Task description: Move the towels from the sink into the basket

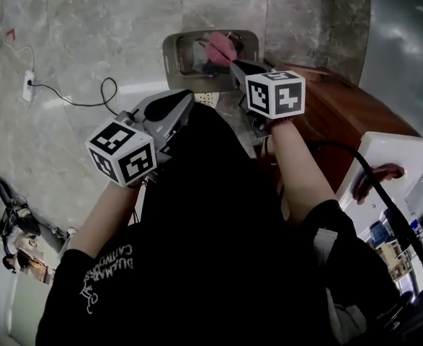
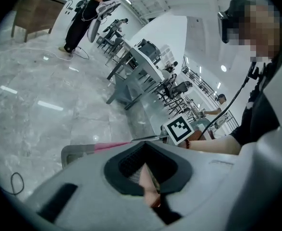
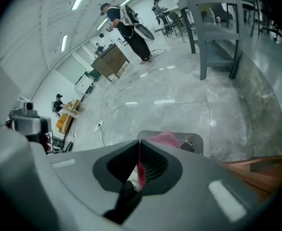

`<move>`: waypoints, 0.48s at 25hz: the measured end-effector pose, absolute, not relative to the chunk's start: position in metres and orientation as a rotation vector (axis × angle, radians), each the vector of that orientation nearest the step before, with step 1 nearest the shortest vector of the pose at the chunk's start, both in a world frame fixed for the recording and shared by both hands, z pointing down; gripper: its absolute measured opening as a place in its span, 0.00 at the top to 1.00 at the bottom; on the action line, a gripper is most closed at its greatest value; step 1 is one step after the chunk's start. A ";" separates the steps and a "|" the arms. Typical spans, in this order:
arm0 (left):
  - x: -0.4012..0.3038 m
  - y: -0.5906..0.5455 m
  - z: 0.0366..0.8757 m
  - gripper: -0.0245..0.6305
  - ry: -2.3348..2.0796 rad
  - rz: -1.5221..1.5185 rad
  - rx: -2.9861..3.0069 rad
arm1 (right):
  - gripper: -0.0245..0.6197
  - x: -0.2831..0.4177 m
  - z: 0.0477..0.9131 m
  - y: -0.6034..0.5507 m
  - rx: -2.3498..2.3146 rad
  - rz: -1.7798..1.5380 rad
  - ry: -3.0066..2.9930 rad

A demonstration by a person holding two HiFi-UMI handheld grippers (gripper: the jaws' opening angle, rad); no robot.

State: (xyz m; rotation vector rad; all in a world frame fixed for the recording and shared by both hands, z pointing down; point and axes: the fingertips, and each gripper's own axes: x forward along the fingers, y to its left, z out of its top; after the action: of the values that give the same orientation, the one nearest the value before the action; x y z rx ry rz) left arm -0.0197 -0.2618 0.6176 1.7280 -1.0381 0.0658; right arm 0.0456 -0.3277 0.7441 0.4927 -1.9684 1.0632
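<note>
A grey basket (image 1: 179, 52) stands on the marble floor ahead of me, and both grippers are held over its near side. My right gripper (image 1: 234, 65) points steeply down at it and is shut on a pink towel (image 1: 220, 46) that hangs over the basket's opening. In the right gripper view the pink towel (image 3: 165, 139) runs back between the closed jaws. My left gripper (image 1: 189, 96) is just left of it, shut on a pale peach cloth (image 2: 148, 182) pinched between its jaws. The basket's rim (image 2: 73, 150) shows just beyond the left jaws.
A brown wooden cabinet (image 1: 334, 114) stands right of the basket, with a white unit (image 1: 395, 153) beyond it. A black cable (image 1: 88, 96) and a wall socket (image 1: 29, 85) lie on the floor to the left. Other people and desks are far off.
</note>
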 end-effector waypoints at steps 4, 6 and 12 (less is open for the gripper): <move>-0.022 -0.275 0.643 0.96 -1.067 0.097 1.706 | 0.93 0.057 0.788 -0.333 0.548 1.177 -1.882; -0.026 -0.284 0.662 0.96 -1.088 0.114 1.662 | 0.93 0.062 0.808 -0.336 0.585 1.217 -1.839; -0.046 -0.288 0.721 0.96 -1.196 0.113 1.470 | 0.93 0.076 0.864 -0.319 0.631 1.304 -1.707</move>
State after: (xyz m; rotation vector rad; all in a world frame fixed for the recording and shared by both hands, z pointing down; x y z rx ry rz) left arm -0.0458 -0.2875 0.7211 1.4702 -1.1959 0.1134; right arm 0.0757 -0.3186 0.8640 0.6310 -1.7071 1.3043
